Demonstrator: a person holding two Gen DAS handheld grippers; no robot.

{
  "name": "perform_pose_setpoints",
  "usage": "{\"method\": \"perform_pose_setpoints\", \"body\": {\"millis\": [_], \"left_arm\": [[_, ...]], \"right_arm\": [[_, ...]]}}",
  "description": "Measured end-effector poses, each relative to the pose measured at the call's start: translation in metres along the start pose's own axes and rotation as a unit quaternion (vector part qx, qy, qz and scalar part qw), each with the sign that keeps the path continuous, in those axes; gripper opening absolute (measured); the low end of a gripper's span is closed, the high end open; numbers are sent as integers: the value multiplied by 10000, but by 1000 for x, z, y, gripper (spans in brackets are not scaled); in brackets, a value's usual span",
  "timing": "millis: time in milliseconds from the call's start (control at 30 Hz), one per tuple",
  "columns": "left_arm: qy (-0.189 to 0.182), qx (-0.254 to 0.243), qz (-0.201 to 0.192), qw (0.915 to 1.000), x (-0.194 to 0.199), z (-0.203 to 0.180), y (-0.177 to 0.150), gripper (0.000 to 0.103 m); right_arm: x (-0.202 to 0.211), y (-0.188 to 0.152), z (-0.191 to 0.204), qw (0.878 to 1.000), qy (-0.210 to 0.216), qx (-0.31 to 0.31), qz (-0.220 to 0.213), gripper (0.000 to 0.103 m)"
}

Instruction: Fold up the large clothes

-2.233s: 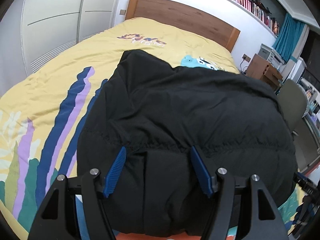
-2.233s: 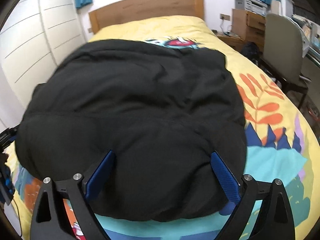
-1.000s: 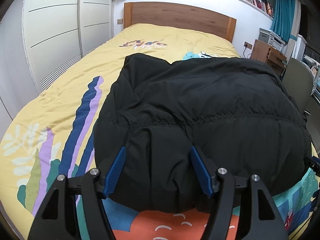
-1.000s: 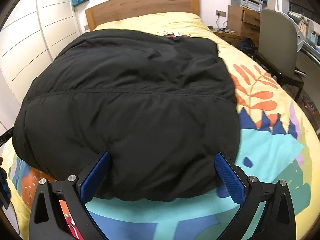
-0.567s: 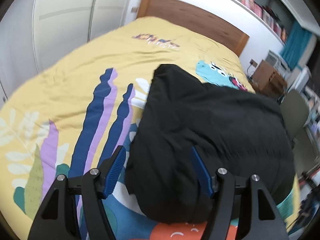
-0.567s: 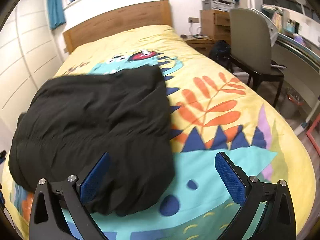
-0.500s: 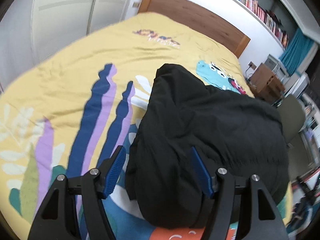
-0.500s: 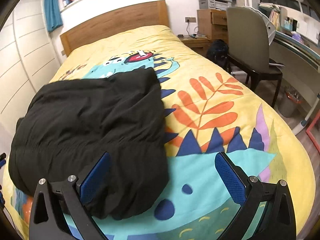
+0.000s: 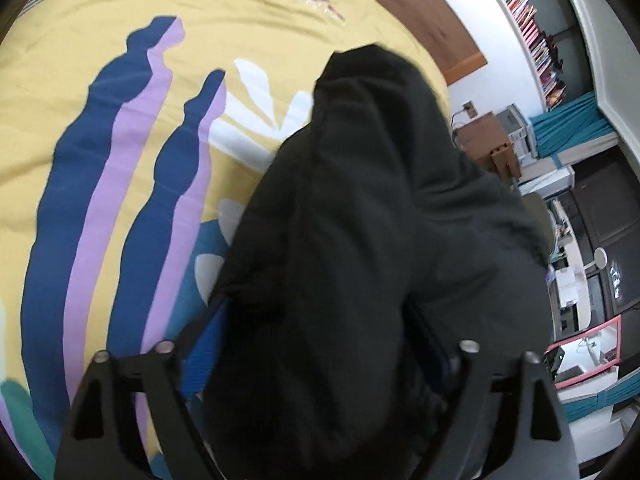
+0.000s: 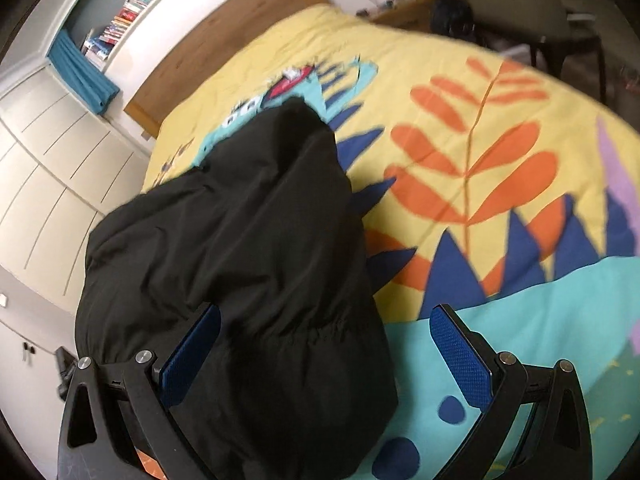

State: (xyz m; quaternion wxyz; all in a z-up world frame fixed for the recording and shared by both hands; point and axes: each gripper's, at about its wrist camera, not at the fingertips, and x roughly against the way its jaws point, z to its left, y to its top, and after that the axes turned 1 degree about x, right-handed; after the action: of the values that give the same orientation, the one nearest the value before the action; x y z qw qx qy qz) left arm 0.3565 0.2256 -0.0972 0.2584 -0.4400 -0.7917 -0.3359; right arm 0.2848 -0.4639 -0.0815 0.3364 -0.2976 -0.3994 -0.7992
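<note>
A bulky black padded jacket [image 9: 360, 220] lies folded in a heap on the yellow patterned bed cover [image 9: 100, 80]. My left gripper [image 9: 320, 340] is at the jacket's near left end. Its jaws are opening, and the jacket bulges between them and hides most of the right pad. In the right wrist view the same jacket [image 10: 240, 240] fills the left half. My right gripper [image 10: 326, 360] stands wide open over its near right corner. Its left pad [image 10: 192, 356] is against the fabric and its right pad is over bare bed cover [image 10: 500, 160].
A wooden headboard [image 10: 224, 40] closes the far end of the bed. White wardrobe doors [image 10: 48, 160] run along the left. A chair [image 10: 520, 0] and a wooden nightstand [image 9: 488, 140] stand to the right of the bed, under a bookshelf [image 9: 528, 20].
Both grippers have swung outward from the jacket's near edge to its two sides and rolled. They have also come in lower and closer. The left jaws have widened around the fabric.
</note>
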Motion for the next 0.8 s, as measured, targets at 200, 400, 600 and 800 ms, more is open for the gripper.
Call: {"method": "perform_pose_setpoints", "body": {"millis": [200, 400, 600, 800], "left_arm": [[-199, 17, 503, 9985, -36, 16, 11, 103], [-675, 14, 799, 9945, -58, 26, 22, 103], [-1327, 481, 1092, 9840, -68, 37, 24, 103], [-1967, 564, 1325, 9698, -86, 32, 11, 103]], "right_arm": [[-45, -2, -21, 9967, 375, -265, 663, 103], [-84, 2, -23, 9885, 951, -221, 1155, 103], [-105, 6, -19, 9636, 2152, -516, 1499, 103], [-129, 0, -1, 9463, 2689, -404, 1749, 103]]}}
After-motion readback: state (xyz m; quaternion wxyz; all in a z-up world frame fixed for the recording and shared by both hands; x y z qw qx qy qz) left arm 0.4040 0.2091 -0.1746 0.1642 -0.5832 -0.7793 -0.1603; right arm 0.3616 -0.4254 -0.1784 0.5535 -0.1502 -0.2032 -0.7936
